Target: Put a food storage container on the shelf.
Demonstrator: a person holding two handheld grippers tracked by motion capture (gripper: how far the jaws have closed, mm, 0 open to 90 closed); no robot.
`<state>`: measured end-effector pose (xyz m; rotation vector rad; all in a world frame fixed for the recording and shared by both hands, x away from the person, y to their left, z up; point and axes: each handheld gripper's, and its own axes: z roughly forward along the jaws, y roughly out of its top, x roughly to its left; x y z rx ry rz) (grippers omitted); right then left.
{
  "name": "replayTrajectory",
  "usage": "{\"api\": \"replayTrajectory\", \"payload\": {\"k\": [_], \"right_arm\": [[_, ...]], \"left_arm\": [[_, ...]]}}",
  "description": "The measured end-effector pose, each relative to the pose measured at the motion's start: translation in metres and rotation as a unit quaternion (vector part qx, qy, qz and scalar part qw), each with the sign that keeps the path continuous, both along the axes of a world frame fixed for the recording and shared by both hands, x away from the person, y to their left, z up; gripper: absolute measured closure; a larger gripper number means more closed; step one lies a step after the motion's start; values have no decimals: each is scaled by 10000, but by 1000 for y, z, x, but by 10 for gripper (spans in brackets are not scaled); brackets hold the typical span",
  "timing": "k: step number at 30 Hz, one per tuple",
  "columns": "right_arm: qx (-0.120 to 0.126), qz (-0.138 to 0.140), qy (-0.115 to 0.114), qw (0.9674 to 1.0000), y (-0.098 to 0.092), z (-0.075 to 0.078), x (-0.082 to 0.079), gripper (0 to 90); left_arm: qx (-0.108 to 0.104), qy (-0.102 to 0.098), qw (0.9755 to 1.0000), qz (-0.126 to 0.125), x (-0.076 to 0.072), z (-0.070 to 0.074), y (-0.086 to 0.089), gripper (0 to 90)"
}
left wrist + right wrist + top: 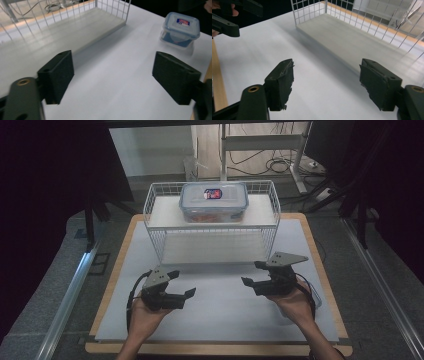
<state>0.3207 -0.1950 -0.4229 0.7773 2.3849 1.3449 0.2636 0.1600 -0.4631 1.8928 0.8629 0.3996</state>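
Left gripper (186, 296) sat lower left of centre in the high view, jaws spread and empty, nothing between them in the left gripper view either. Right gripper (251, 273) sat right of centre, jaws likewise released, holding nothing. Both rested low over the white mat (220, 315), tips facing each other.

Large lidded food container (214, 202) stood on the top shelf of the white wire rack (155, 227), upper centre of frame, well apart from both grippers, long axis running left-right across the picture. It lay up-frame of both sets of fingers, roughly between them; neither hand clearly nearer.

Small lidded container (180, 30) stood on the mat at upper right in the left gripper view, near the right hand.
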Motion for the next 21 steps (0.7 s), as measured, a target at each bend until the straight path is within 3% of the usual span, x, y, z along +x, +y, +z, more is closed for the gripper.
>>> {"api": "replayTrajectory", "payload": {"k": [9,12,15,21], "right_arm": [[-245,-141,38,9996,-4,-23,-16,167],[-353,-201,1,9992,-6,-33,-20,129],[-443,-215,22,9988,-6,-38,-24,102],[-641,-202,32,9977,-8,-49,-36,79]], "left_arm": [[131,195,9995,233,-16,-22,6,62],[359,251,9986,289,-24,-28,6,37],[681,172,9968,376,-29,-31,5,30],[908,157,9949,406,-37,-38,5,23]]}}
